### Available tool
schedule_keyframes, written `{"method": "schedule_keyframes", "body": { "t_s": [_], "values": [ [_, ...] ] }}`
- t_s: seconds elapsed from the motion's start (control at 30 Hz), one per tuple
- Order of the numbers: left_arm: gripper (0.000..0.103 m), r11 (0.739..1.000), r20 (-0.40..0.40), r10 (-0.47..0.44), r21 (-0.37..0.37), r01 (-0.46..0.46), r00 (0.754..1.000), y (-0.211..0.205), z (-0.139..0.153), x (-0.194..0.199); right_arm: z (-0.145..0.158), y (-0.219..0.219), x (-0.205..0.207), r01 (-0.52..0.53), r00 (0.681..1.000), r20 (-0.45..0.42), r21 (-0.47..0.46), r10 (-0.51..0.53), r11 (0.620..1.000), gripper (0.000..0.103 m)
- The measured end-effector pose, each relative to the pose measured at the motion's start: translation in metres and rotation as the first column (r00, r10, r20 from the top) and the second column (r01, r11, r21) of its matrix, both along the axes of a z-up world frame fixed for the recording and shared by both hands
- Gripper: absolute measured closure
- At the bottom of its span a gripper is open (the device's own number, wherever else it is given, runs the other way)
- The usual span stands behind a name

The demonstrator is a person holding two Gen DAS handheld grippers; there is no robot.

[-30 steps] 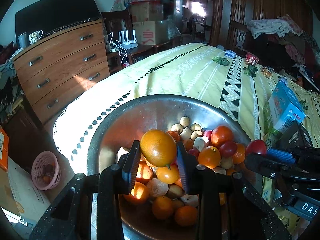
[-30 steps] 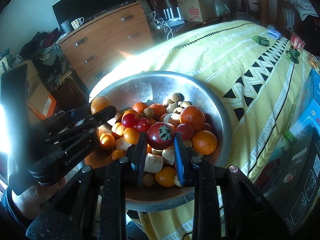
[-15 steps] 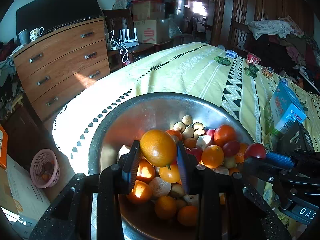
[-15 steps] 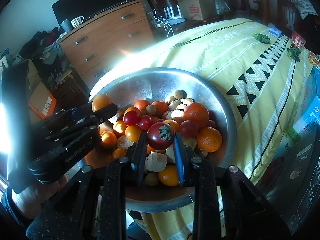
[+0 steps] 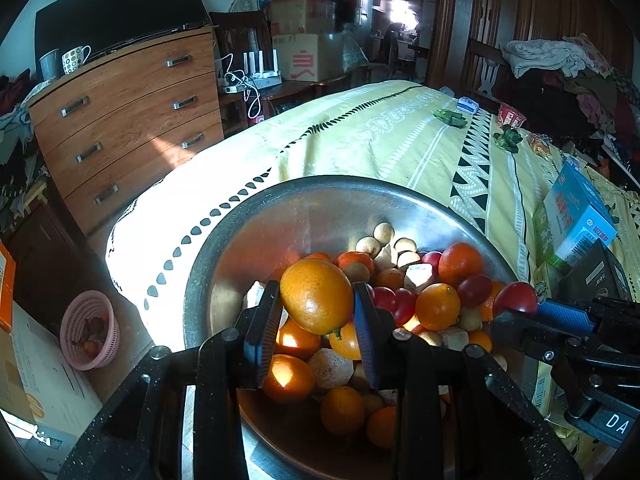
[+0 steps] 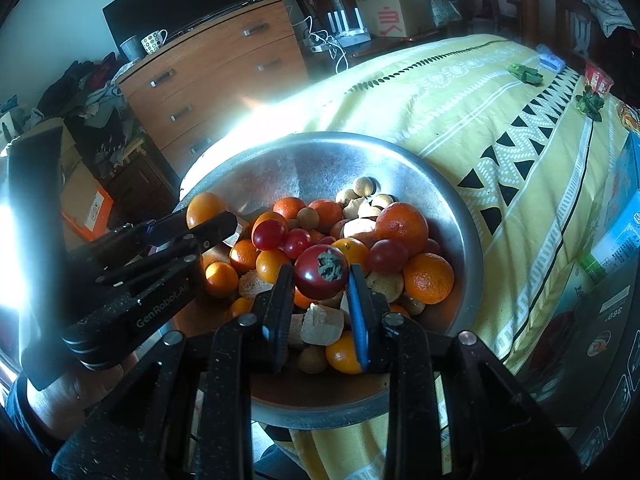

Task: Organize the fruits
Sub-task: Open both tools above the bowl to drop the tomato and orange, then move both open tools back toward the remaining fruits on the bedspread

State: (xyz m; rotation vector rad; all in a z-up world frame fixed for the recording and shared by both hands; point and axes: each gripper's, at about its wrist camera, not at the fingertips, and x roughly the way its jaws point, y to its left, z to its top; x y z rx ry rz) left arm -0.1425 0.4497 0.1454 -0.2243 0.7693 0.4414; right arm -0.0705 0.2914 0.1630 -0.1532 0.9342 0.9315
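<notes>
While the left wrist view is considered, the left hand-held gripper is seen clamped on a large oval orange citrus fruit, held just above the heap of mixed fruit in the round stainless-steel bowl that rests on the yellow patterned bedspread. From the right wrist view, the right hand-held gripper is shown closed on a dark red round tomato with a green calyx, likewise lifted over the same bowl. The picking step is judged complete for both fruits, and carrying each to its own sorting place is called for next, though no such container can be identified with certainty.
</notes>
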Motion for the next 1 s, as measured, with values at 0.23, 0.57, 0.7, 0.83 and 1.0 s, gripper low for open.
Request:
{"method": "schedule_keyframes", "body": {
  "t_s": [0.23, 0.57, 0.7, 0.83, 1.0],
  "values": [
    [0.067, 1.000, -0.013, 0.021, -0.005, -0.021, 1.000, 0.005, -0.003, 0.000, 0.000, 0.005, 0.001, 0.001, 1.000, 0.006, -0.006, -0.001, 1.000, 0.075],
    [0.010, 0.999, 0.001, 0.043, -0.013, -0.043, 0.999, 0.007, 0.003, -0.002, 0.012, -0.005, 0.002, 0.053, 0.997, 0.048, 0.016, -0.053, 0.998, 0.023],
    [0.010, 0.998, 0.026, 0.066, 0.001, -0.066, 0.997, 0.004, 0.016, -0.008, 0.034, -0.029, -0.009, 0.083, 0.989, 0.118, 0.057, -0.090, 0.995, 0.023],
    [0.009, 0.993, 0.135, 0.112, 0.033, -0.117, 0.984, -0.004, 0.050, -0.026, 0.063, -0.072, -0.028, 0.130, 0.964, 0.220, 0.109, -0.151, 0.986, 0.023],
    [0.000, 0.981, 0.283, 0.072, 0.152, -0.119, 0.956, -0.049, 0.107, -0.039, 0.083, -0.138, -0.046, 0.225, 0.919, 0.294, 0.159, -0.263, 0.961, 0.022]
  ]
}}
